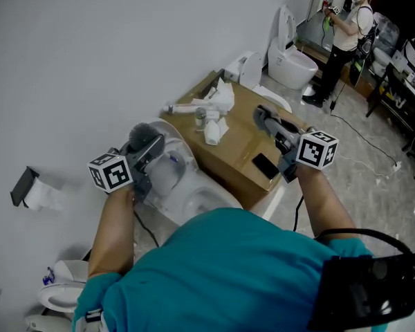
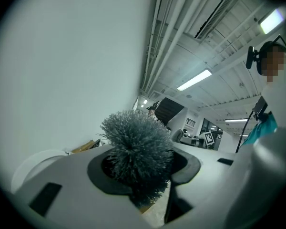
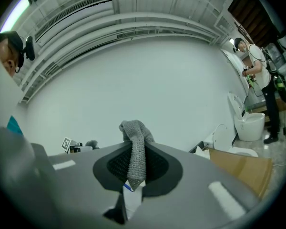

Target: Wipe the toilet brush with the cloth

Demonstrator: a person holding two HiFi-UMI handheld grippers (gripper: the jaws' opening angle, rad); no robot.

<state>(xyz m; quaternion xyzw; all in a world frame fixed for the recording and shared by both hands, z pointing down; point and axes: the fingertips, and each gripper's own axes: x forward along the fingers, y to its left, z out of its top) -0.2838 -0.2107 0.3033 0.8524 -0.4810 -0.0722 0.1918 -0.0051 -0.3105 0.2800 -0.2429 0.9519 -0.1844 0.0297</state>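
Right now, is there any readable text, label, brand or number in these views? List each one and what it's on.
No readable text in any view.
Left marker cube, right marker cube: black-and-white square patterns only, no letters or digits.
White tag below the cloth: a blue mark, too small to read.
Cardboard box: no print visible.

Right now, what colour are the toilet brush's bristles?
The toilet brush has dark grey bristles, clearest in the left gripper view.
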